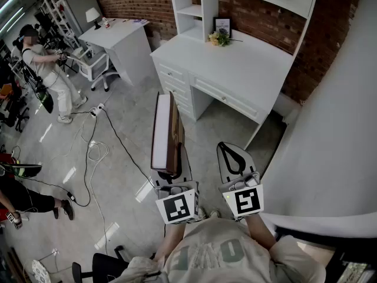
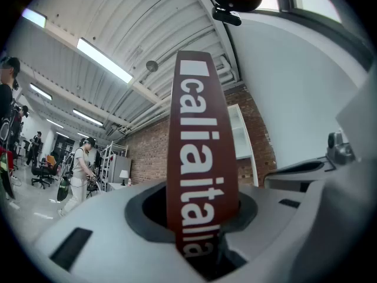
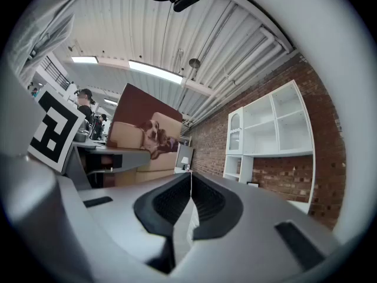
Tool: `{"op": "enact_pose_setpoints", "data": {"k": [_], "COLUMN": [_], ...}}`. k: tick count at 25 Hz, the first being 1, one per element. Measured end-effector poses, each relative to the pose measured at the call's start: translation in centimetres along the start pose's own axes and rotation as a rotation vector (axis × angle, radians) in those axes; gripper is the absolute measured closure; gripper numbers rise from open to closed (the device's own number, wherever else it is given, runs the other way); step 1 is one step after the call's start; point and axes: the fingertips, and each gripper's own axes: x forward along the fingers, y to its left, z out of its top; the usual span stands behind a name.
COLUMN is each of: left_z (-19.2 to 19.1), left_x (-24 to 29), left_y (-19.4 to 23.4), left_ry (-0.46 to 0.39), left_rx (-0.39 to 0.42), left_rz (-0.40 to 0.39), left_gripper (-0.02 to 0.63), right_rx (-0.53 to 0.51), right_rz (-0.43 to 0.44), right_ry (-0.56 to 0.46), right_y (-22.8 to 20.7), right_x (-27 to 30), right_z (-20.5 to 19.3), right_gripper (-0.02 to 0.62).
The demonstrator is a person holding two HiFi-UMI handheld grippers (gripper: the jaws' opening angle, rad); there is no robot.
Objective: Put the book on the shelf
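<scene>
My left gripper (image 1: 170, 173) is shut on the lower end of the book (image 1: 166, 132), a dark brown hardback held upright with its white page edge to the left. In the left gripper view the brown spine (image 2: 202, 158) with white lettering stands between the jaws. The right gripper view shows the book's cover (image 3: 147, 135) with a dog picture at the left. My right gripper (image 1: 227, 147) is beside the book, shut and holding nothing, its tips (image 3: 190, 173) meeting. The white shelf unit (image 1: 200, 7) stands on a white desk (image 1: 247, 63) ahead, also visible as shelf compartments (image 3: 272, 128).
A framed picture (image 1: 222, 25) and flowers (image 1: 219, 38) sit on the desk under the shelf. A white wall (image 1: 330, 128) runs along the right. Cables (image 1: 94, 152) lie on the floor at the left, near a person (image 1: 50, 75) and a small white table (image 1: 121, 40).
</scene>
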Motion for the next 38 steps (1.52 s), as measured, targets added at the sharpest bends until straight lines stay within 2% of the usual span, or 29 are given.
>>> {"op": "enact_pose_setpoints", "data": {"k": [6,14,24,32,38], "left_z": [0.1,-0.3,-0.9,-2.5,-4.6], "left_x": [-0.2,-0.6,0.2,4.3,10.3], "left_y": [1.1,2.6,6.3,8.1,8.6], "left_ry": [-0.002,0.001,-0.008,-0.015,-0.009], "left_rx": [-0.003,-0.025,-0.03,-0.022,-0.013], "left_rz": [0.01,0.016,0.02,0.02,0.021], "left_gripper": [0.454,0.454,0.454,0.454,0.454], "right_rx": [0.02,0.047,0.063,0.1,0.125], "right_rz": [0.005,-0.065,-0.083,-0.101,-0.11], "right_ry": [0.029,0.048,0.053,0.08,0.059], "right_y": [1.0,0.8,1.6,0.3,-3.6], "right_x": [0.1,0.3,2.7,6.0,11.3], "right_z": [-0.6,-1.4,-2.4,-5.0,-7.9], "right_gripper": [0.578,0.578,0.578,0.578,0.578]}}
